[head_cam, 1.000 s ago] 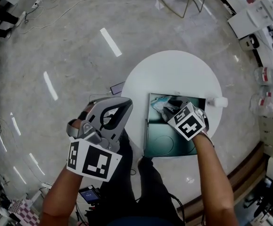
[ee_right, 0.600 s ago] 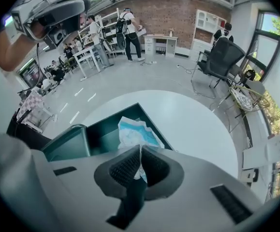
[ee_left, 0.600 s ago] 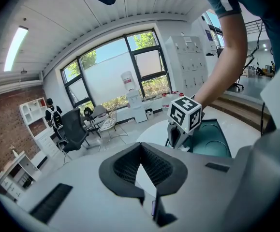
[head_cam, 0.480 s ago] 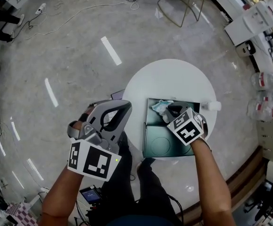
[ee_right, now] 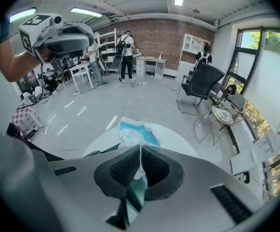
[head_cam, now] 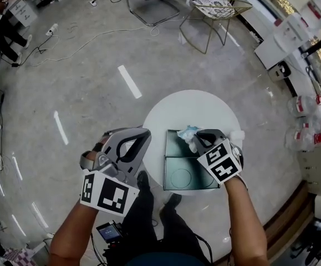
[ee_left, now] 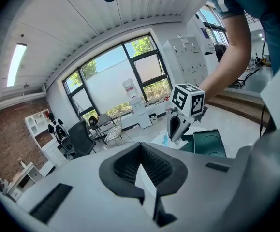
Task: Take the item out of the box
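My right hand-held gripper (head_cam: 198, 139) has just closed on the blue-white packet (head_cam: 188, 132) by the green box (head_cam: 182, 173); my left hand-held gripper (head_cam: 139, 137) is closed and empty.

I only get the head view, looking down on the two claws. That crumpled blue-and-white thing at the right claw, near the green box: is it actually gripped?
Observer: Yes. In the right gripper view the right gripper has just been closing, and its jaws pinch the packet.
Operator: And the left claw, off to the side?
Observer: The left gripper view shows the left gripper with its jaws together and nothing between them.
Operator: What is the room like beyond the floor?
Observer: The right gripper view shows a brick wall at the back, with a person standing by white desks.
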`<action>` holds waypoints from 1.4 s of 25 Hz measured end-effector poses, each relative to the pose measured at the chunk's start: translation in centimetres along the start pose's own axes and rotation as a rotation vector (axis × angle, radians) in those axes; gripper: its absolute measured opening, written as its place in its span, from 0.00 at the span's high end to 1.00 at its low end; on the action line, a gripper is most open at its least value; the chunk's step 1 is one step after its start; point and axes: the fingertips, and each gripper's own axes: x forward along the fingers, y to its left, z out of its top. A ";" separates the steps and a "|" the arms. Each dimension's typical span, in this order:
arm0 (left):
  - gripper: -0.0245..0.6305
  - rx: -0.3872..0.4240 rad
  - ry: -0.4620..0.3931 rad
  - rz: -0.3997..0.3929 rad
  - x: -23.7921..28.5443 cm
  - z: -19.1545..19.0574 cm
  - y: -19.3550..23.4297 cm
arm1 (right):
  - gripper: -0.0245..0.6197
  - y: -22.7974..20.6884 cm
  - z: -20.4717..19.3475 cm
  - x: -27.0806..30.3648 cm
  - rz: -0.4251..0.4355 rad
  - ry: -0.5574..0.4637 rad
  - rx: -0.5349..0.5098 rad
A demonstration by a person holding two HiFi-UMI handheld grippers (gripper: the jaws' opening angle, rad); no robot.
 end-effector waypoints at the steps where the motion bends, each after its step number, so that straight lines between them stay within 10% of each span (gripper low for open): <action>1: 0.93 0.003 -0.004 0.004 -0.5 1.1 0.0 | 0.90 -0.2 0.5 -1.4 -0.009 -0.015 0.001; 35: 0.93 0.151 -0.224 0.153 -25.4 29.8 -7.1 | 0.90 10.9 10.4 -49.2 -0.348 -0.598 -0.100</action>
